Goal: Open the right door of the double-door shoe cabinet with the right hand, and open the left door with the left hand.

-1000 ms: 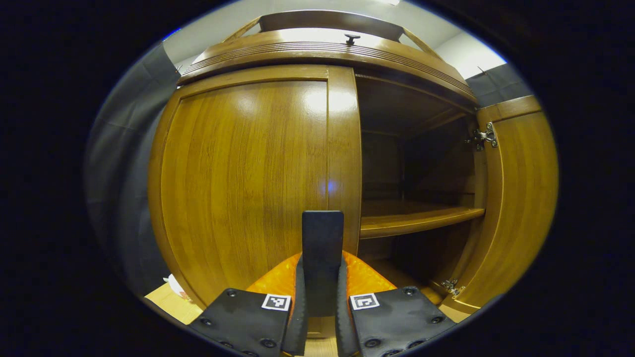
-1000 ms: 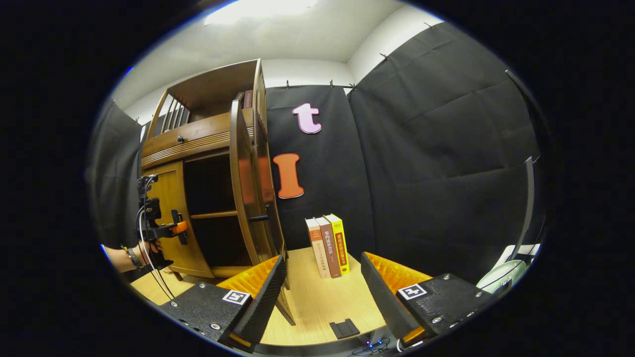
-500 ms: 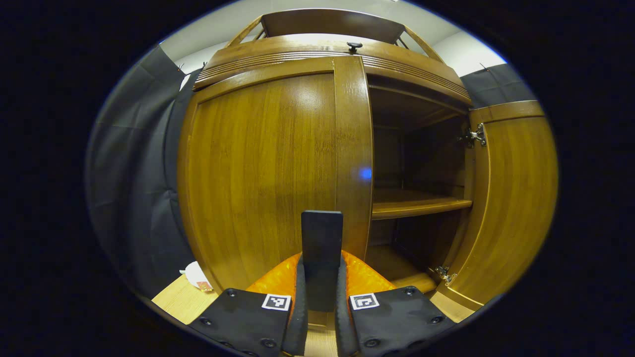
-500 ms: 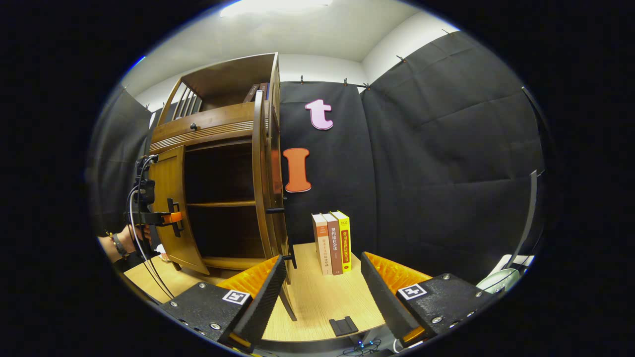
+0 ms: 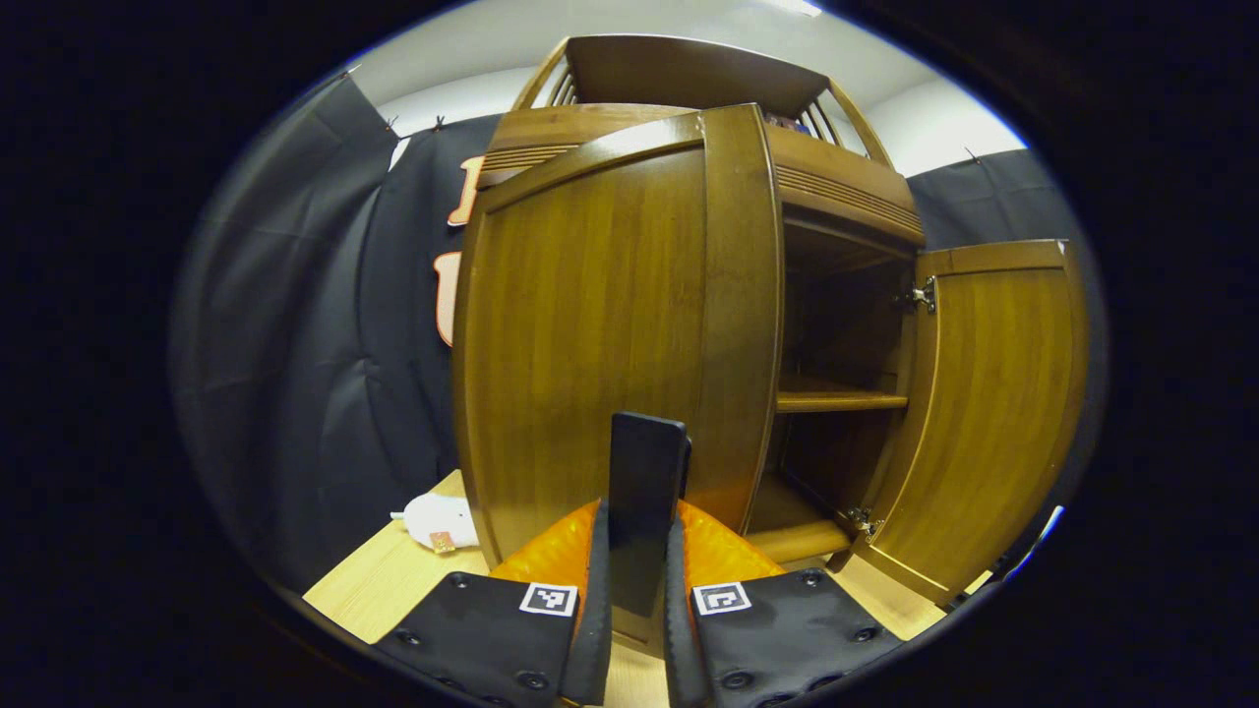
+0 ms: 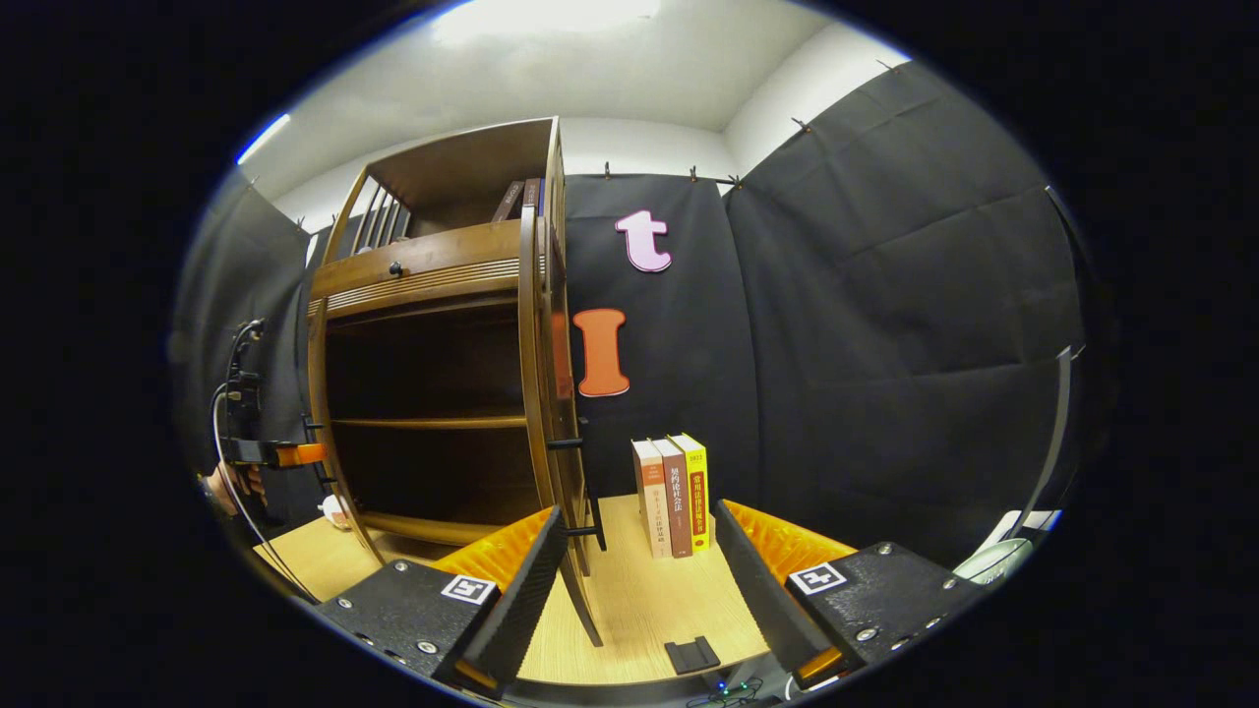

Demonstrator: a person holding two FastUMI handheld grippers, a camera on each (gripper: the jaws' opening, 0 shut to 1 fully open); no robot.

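Observation:
The brown shoe cabinet stands with both doors swung out. My left gripper is shut on the black handle of the left door, which stands wide open in the left gripper view. The right door hangs open at the right, showing a bare shelf. In the right gripper view my right gripper is open and holds nothing. The right door is edge-on just left of it. Far left, the left gripper holds the left door.
Three upright books stand on the wooden table right of the cabinet. A small black piece lies near the table's front edge. A white object lies on the table left of the cabinet. Black cloth walls surround the booth.
The left door has swung further open with my left gripper on its handle. The right gripper has stayed open and shifted only slightly; the right door has stayed open.

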